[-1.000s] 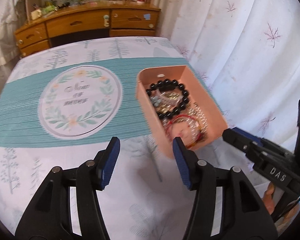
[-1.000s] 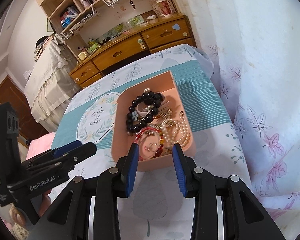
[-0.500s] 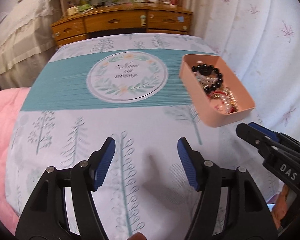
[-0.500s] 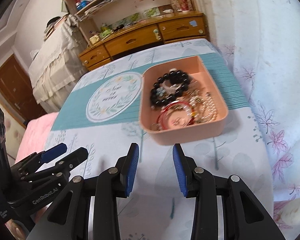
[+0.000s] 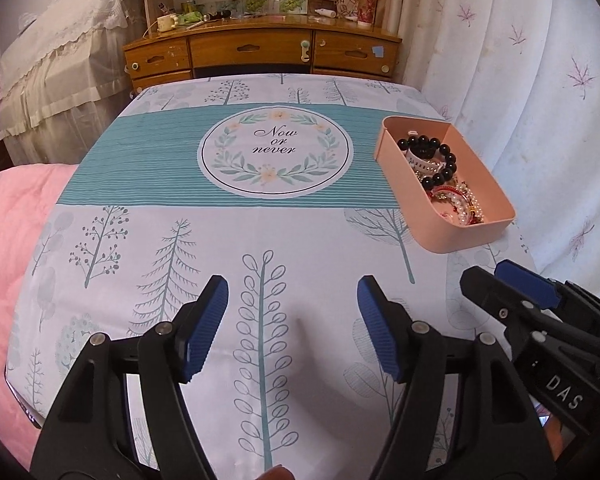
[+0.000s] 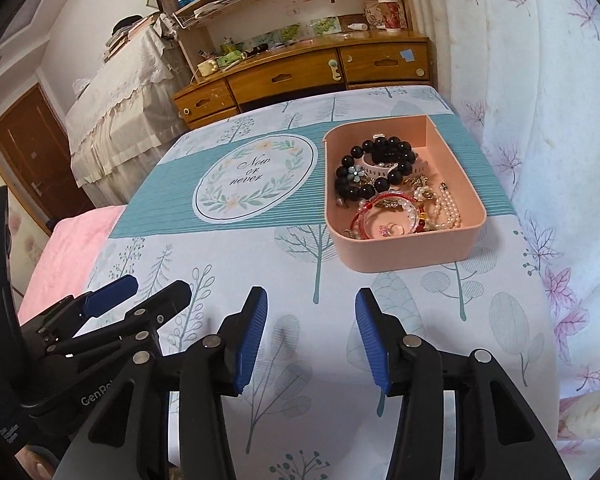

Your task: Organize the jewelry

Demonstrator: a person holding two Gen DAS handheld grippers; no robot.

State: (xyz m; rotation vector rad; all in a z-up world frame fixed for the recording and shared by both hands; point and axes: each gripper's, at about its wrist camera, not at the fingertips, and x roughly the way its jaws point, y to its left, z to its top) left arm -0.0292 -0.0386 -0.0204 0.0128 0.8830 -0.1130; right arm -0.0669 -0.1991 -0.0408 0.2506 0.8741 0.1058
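All jewelry (image 6: 388,188) lies in the pink tray (image 6: 466,184) near the tabletop's (image 5: 260,248) right edge; nothing loose elsewhere. Left hand-held gripper (image 5: 292,328) and right hand-held gripper (image 6: 310,336) both spread, empty, at the near edge. Task appears complete.

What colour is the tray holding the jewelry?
The tray is a plain peach-pink with no pattern, which shows best in the right wrist view.

table (image 5: 260,240) | tree-print tablecloth (image 5: 172,248) | pink tray (image 6: 404,256) of jewelry, right side
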